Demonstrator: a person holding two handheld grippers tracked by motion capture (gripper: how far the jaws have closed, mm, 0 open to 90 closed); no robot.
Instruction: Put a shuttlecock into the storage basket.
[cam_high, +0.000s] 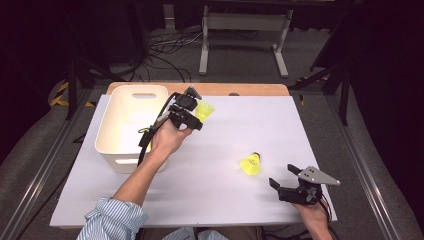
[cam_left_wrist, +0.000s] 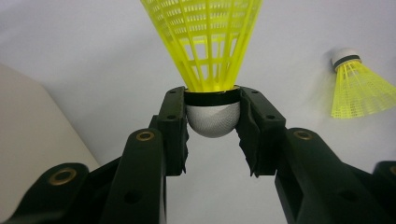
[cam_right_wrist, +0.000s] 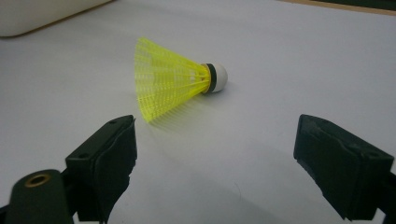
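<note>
My left gripper (cam_high: 192, 114) is shut on a yellow shuttlecock (cam_high: 204, 110), held above the white mat just right of the white bin (cam_high: 131, 125). In the left gripper view the pads clamp the shuttlecock's (cam_left_wrist: 205, 51) white cork head (cam_left_wrist: 213, 119) at its black band, skirt pointing away. A second yellow shuttlecock (cam_high: 251, 163) lies on its side on the mat, also seen far right in the left gripper view (cam_left_wrist: 357, 88). My right gripper (cam_high: 284, 179) rests low at the mat's front right, open, with that shuttlecock (cam_right_wrist: 175, 79) lying ahead of its jaws, untouched.
The white bin's rim (cam_right_wrist: 42, 16) shows at the far left corner in the right gripper view. The mat (cam_high: 225, 200) covers a wooden table whose far edge (cam_high: 240, 89) is exposed. Black stands and cables crowd the floor behind.
</note>
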